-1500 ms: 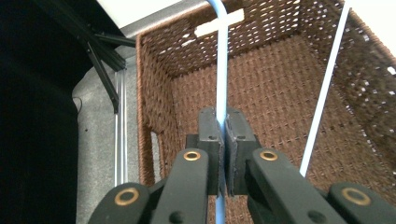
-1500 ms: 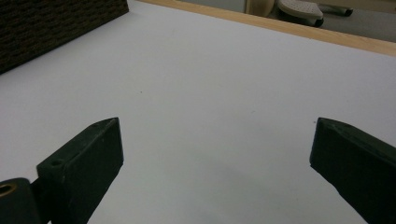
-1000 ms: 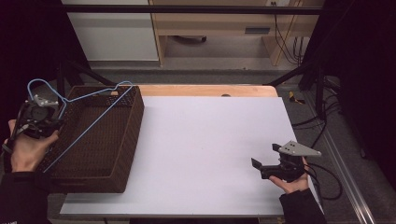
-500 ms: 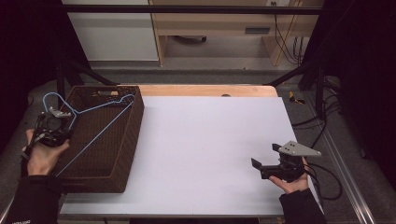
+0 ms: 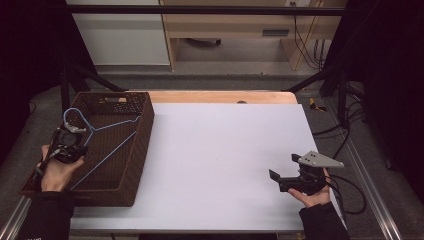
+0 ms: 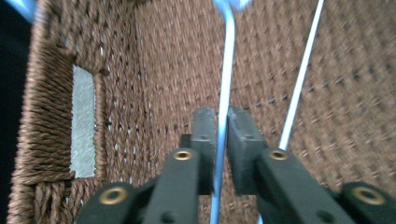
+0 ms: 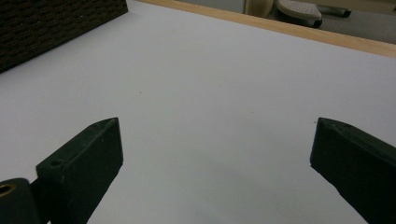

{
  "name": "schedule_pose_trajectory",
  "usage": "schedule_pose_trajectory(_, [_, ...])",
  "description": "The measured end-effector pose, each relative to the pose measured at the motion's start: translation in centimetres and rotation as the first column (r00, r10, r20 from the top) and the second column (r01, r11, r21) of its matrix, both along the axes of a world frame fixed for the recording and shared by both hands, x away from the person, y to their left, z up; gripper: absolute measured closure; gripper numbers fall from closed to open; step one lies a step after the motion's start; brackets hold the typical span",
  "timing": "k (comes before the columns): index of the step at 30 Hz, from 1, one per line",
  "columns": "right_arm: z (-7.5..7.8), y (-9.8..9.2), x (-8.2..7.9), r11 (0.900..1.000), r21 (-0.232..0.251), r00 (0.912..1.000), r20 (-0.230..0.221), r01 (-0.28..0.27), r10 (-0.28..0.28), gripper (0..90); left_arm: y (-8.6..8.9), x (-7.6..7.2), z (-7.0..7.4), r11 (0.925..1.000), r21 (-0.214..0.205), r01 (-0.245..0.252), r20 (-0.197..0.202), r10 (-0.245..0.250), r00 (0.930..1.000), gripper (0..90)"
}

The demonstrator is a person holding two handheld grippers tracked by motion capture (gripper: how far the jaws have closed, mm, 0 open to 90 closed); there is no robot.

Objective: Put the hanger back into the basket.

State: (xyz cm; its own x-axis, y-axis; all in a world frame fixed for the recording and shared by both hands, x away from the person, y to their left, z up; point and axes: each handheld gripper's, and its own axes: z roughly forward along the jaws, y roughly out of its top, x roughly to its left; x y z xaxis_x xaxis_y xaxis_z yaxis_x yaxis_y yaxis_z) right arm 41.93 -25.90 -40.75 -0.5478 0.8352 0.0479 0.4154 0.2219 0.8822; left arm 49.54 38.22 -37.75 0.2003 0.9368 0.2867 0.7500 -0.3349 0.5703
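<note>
Hanger (image 5: 102, 137), of thin blue wire, is found lying partly inside the woven basket (image 5: 142, 135) at the left of the table (image 5: 220, 150), with its hook end raised toward the basket's left wall. The left gripper (image 6: 222, 135) is seen with its jaws just eased apart, the wire between the pads, a slim gap showing; firm contact cannot be confirmed. A snag is judged possible: the hook may catch in the weave or rim if the gripper is withdrawn askew, and the basket could be dragged. The right gripper (image 5: 285, 181) is held wide apart, empty, above the table, well away.
</note>
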Motion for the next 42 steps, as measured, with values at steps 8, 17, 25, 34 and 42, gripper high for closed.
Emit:
schedule_pose_trajectory(8, [0.0,0.0,0.0,1.0,-0.001,1.0,0.001,0.001,-0.001,3.2,-1.0,-2.2,2.8,0.9956,-0.089,0.029,0.144,-0.016,0.9894,55.5])
schedule_pose_trajectory(17, [0.0,0.1,0.0,1.0,0.008,1.0,0.005,-0.002,0.002,3.0,-4.2,-5.4,4.8,0.952,-0.241,0.189,0.351,-0.096,0.9316,37.9])
schedule_pose_trajectory(25, [0.1,0.0,-0.1,0.9999,0.012,0.9999,0.011,0.0,0.0,2.9,-8.1,-7.3,4.8,0.8785,-0.319,0.355,0.431,-0.2,0.8802,27.4])
schedule_pose_trajectory(34, [0.1,-0.1,-0.1,0.9998,0.018,0.9999,0.016,-0.004,0.003,2.9,-12.6,-8.6,2.8,0.8248,-0.303,0.477,0.468,-0.308,0.8284,14.5])
schedule_pose_trajectory(42, [0.0,-0.3,-0.1,0.9997,0.024,0.9998,0.021,-0.007,0.006,2.9,-15.1,-9.2,0.7,0.7939,-0.301,0.528,0.445,-0.373,0.8141,10.5])
